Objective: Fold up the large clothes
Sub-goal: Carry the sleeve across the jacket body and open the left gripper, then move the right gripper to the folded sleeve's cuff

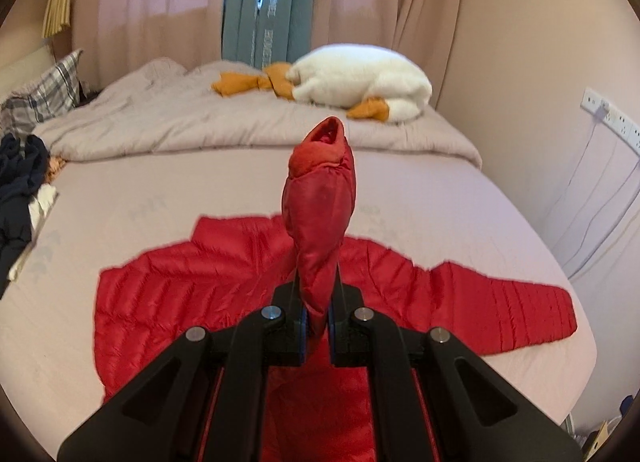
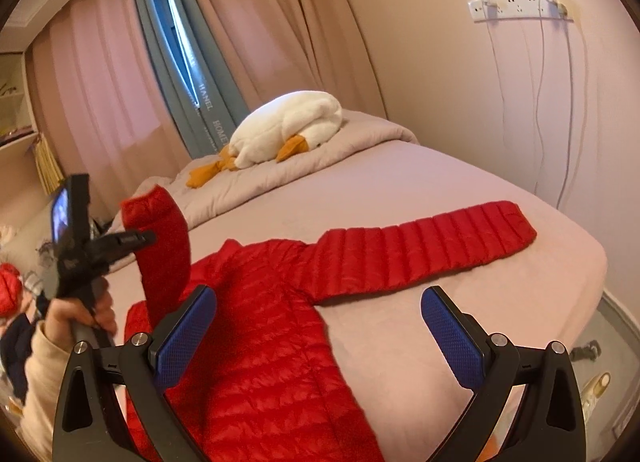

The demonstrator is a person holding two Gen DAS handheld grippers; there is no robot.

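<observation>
The red puffer jacket lies spread on the bed, one sleeve lifted and pinched in the left gripper jaws, while the right gripper jaws hover spread above it.

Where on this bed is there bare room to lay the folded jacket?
Bare sheet lies between the jacket and the rumpled duvet, and in the near corner below the outstretched sleeve. Crowded: the duvet end with the plush goose, and the side with dark clothes.
</observation>
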